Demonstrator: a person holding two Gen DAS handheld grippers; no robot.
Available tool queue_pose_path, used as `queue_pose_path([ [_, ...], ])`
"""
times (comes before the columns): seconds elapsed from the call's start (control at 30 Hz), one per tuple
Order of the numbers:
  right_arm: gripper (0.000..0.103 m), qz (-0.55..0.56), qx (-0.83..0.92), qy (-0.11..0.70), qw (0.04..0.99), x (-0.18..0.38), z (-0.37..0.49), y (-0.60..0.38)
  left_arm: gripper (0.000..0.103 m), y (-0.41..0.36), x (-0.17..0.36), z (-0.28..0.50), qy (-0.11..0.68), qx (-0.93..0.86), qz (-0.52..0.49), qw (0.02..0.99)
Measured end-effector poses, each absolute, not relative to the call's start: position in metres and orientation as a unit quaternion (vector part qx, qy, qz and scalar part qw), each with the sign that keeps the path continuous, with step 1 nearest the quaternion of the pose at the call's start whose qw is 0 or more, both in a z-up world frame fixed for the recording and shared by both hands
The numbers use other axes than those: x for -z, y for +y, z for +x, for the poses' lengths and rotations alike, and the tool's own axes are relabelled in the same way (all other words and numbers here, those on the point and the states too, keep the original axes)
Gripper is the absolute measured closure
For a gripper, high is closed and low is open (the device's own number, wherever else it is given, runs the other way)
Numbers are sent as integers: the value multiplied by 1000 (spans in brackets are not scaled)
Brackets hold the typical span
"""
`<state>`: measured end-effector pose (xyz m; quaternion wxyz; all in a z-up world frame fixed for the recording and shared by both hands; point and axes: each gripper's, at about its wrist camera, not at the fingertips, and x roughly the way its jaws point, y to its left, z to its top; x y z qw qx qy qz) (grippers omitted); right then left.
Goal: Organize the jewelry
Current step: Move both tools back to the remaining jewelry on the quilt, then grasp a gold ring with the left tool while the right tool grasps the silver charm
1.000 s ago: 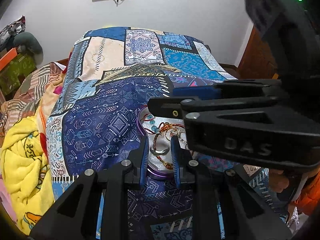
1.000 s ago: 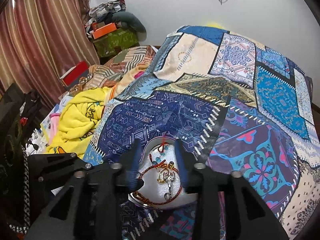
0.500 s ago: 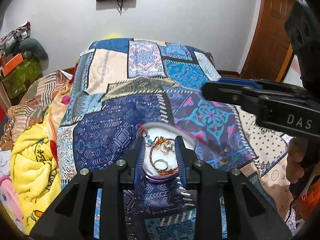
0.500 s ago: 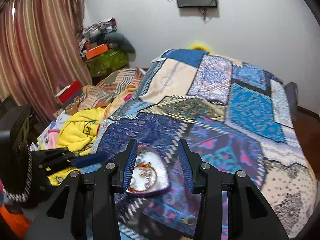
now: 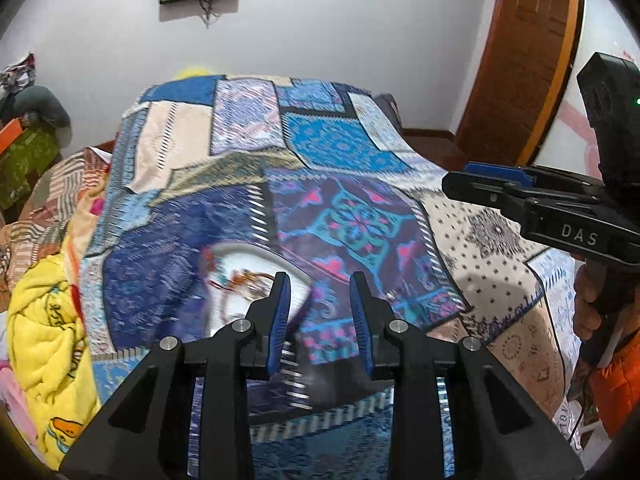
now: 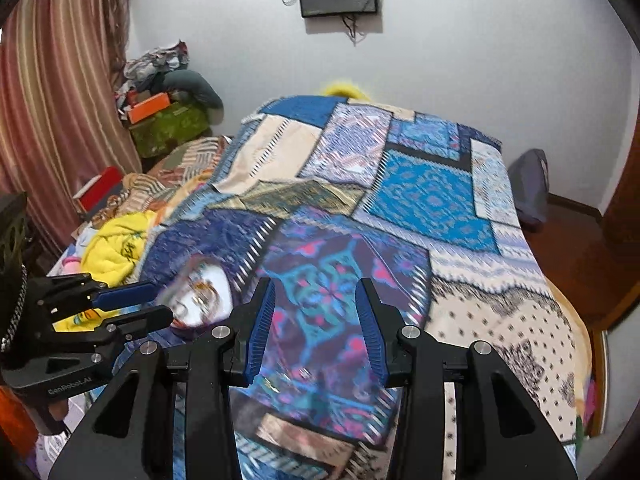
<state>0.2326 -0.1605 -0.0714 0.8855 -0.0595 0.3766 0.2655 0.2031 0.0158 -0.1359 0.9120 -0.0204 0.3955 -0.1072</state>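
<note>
Patchwork bedspread lies beneath both hand-held grippers, spread wide, empty.

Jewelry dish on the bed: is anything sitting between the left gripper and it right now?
Nothing visible. The jewelry dish lies on the patchwork bedspread just ahead-left of the open left gripper, with only bare cover between. The right gripper is off to the right, clear of that path. The image is motion-blurred, so small loose pieces could be missed.

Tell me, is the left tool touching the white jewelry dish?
Apart. In the right wrist view the left tool hangs beside the white jewelry dish, open and empty. In the left wrist view the dish sits on the bedspread beyond the fingertips.
</note>
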Motion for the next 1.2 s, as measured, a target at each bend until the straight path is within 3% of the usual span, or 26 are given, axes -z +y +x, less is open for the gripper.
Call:
queue_pose_path([
  [0.63,65,-54,-242,460,853,139,224,-208,73,-46,211,221,485,163,7,859],
  [1.07,65,-51,-245,473,845,152,223,-213,73,-61,227,240,480,161,44,861],
  [1.2,65,-48,-248,473,844,153,225,-212,84,-62,228,242,474,162,47,864],
])
